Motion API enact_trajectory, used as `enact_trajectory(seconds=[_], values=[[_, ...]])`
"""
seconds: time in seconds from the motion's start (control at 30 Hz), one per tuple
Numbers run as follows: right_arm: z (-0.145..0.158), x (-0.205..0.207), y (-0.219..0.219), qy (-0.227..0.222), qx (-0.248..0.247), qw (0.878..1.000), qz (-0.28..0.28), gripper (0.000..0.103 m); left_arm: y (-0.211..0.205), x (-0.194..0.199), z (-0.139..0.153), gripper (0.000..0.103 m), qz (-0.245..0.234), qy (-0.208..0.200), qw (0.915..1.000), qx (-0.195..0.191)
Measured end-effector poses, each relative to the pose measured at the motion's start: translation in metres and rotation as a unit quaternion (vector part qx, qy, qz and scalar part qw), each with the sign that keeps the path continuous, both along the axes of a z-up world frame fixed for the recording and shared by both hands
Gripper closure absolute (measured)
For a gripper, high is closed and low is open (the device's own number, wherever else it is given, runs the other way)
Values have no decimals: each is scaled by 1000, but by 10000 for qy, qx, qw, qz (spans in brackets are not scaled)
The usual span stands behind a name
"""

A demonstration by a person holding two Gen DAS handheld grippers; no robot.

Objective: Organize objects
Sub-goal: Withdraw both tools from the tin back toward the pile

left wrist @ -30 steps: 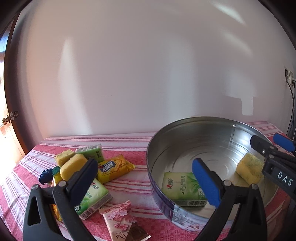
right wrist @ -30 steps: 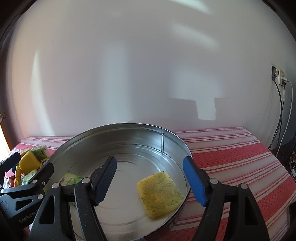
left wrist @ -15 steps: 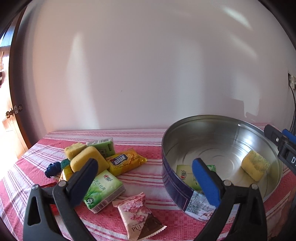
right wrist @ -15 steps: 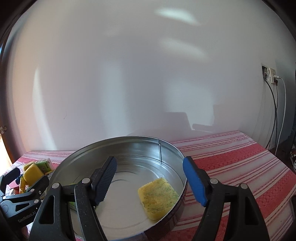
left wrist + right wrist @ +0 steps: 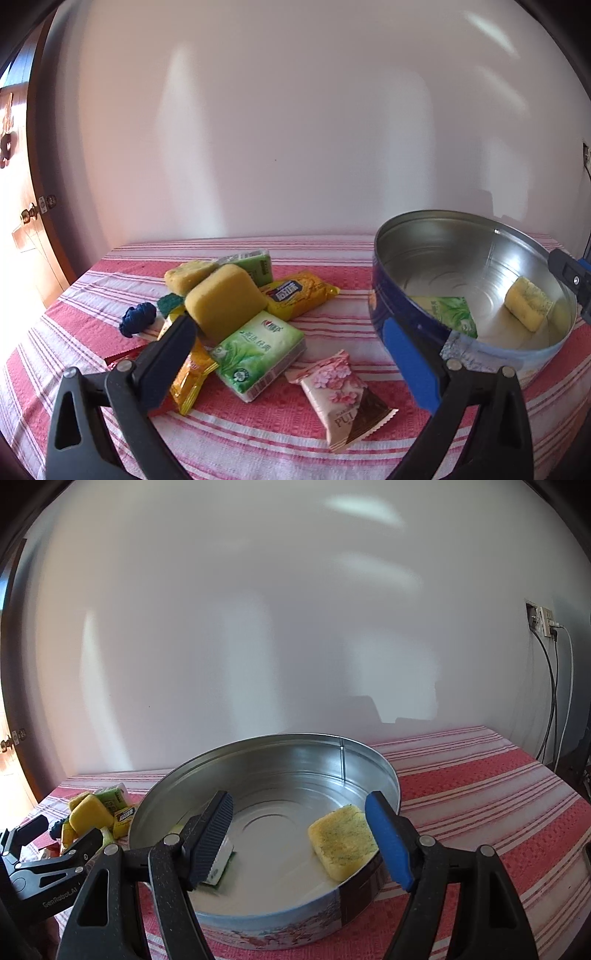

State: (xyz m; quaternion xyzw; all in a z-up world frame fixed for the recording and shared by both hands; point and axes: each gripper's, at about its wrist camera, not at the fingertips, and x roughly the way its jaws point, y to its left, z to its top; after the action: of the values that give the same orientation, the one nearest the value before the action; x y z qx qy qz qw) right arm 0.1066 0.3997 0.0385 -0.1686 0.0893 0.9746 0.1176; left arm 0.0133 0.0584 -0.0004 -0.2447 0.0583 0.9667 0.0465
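Left wrist view: a red-and-white striped woven tablecloth [image 5: 280, 435] carries a round shiny metal tin [image 5: 469, 236] on the right, a scuffed yellow sponge [image 5: 528, 308] and a green tissue pack [image 5: 448, 314] lying inside. Left of it sits a heap: smooth yellow sponge block [image 5: 225, 301], green tissue packet [image 5: 258, 350], yellow biscuit wrapper [image 5: 299, 295], pink blossom-print sachet [image 5: 343, 391]. Left gripper [image 5: 291, 358] spread, empty. Right gripper [image 5: 301, 834] spread above the tin, pinching nothing.
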Motion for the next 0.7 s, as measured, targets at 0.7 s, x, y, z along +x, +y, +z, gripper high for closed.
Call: enact_trajectory(seconds=[0.7], values=[[-13, -24, -128, -610, 80, 9830, 1731, 27, -128, -19, -22, 1, 1235, -908, 9874, 400]])
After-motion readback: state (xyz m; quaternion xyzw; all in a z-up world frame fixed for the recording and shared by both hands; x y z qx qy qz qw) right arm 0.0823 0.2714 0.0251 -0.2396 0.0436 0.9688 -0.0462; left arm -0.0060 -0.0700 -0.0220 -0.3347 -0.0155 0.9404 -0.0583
